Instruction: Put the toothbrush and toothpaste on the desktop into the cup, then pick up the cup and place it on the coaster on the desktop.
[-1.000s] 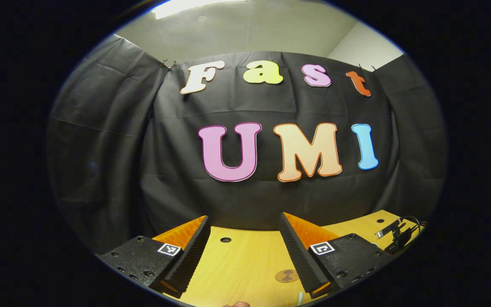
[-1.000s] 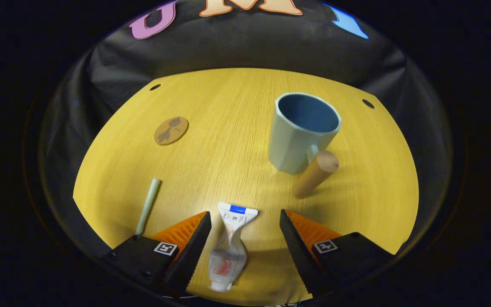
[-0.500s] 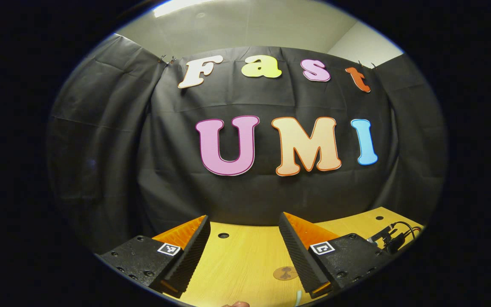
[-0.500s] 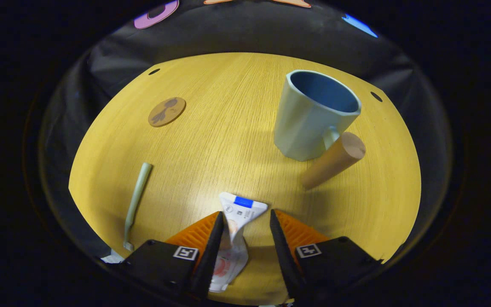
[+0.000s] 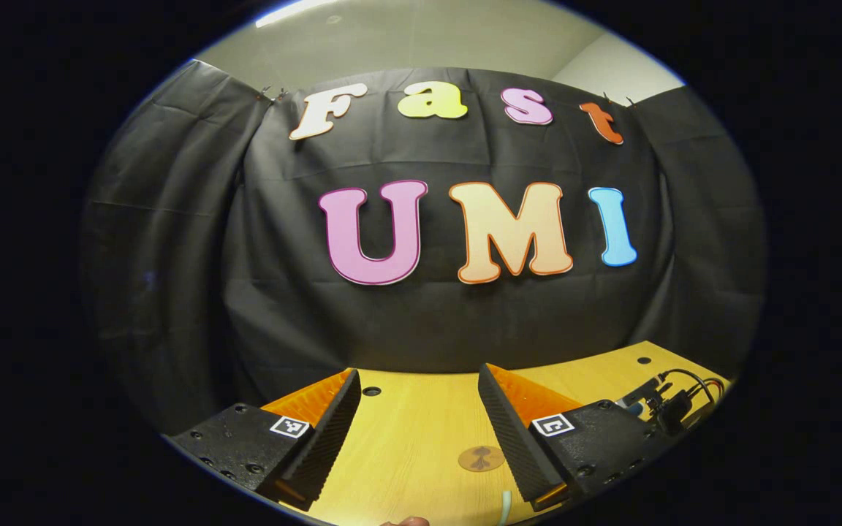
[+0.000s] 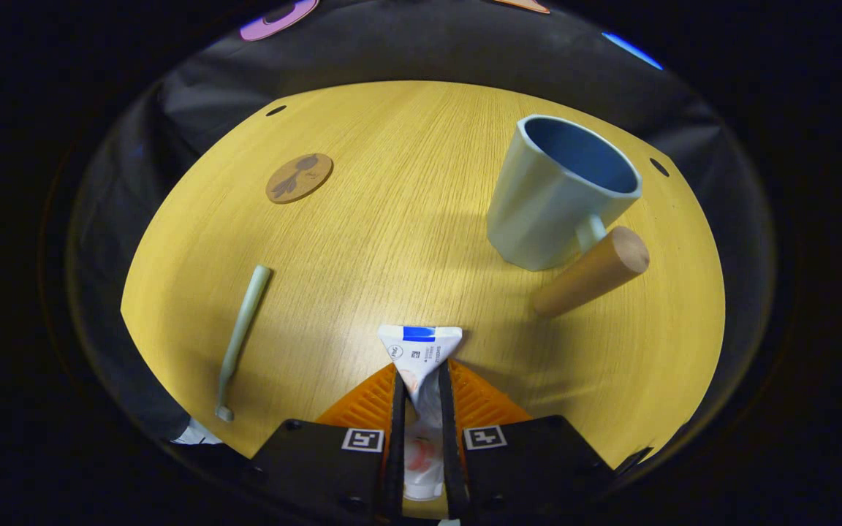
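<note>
Right tongs pinching toothpaste at mid-body, both fingers pressed on tube; flat crimped end sticks out ahead toward cup

Cup upright on bench, wooden handle angled down toward tongs side

Toothbrush flat on bench, well left of toothpaste

Coaster left of cup, well apart, bare

Left tongs spread wide, nothing between fingers, raised above bench; coaster seen between them

Toothpaste print too small; tool tags unreadable; nothing legible.
</note>
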Tool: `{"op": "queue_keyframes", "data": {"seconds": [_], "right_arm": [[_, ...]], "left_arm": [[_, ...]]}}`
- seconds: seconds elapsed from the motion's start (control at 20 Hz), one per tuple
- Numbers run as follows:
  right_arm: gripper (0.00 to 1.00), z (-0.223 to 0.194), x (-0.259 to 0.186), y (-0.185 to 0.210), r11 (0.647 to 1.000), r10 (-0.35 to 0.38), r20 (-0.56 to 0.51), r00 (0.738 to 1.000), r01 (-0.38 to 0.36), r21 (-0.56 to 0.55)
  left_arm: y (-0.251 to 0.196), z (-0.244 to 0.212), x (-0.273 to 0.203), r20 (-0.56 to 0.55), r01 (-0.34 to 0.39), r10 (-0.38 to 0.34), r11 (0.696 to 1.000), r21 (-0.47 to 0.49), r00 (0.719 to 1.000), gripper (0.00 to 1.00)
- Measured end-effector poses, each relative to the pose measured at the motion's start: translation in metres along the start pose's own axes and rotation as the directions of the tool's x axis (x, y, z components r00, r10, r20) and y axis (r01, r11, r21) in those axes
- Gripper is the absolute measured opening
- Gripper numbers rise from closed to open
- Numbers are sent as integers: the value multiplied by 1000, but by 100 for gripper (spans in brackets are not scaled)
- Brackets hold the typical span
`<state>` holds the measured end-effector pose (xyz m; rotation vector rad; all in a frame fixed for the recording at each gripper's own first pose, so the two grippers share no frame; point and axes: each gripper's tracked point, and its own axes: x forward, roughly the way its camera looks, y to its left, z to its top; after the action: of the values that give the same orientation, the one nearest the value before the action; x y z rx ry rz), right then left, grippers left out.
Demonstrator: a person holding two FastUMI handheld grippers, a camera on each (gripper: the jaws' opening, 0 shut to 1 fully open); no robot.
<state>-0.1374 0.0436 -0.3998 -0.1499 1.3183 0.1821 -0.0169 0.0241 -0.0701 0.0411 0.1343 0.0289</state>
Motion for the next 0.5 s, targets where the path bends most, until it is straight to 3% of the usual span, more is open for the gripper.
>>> {"op": "queue_keyframes", "data": {"seconds": [0.35,0.4,0.5], "right_arm": [[23,1,0,1,1000,8,30,1000,-8,4],[25,1,0,0,1000,12,32,999,-12,5],[25,1,0,1,1000,13,38,999,-14,2]], "left_arm": [[-38,-65,4,-152,89,-88,996,4,984,95],[-43,-76,4,-178,101,-99,995,-1,979,100],[-49,-94,4,-222,114,-113,993,-9,968,95]]}}
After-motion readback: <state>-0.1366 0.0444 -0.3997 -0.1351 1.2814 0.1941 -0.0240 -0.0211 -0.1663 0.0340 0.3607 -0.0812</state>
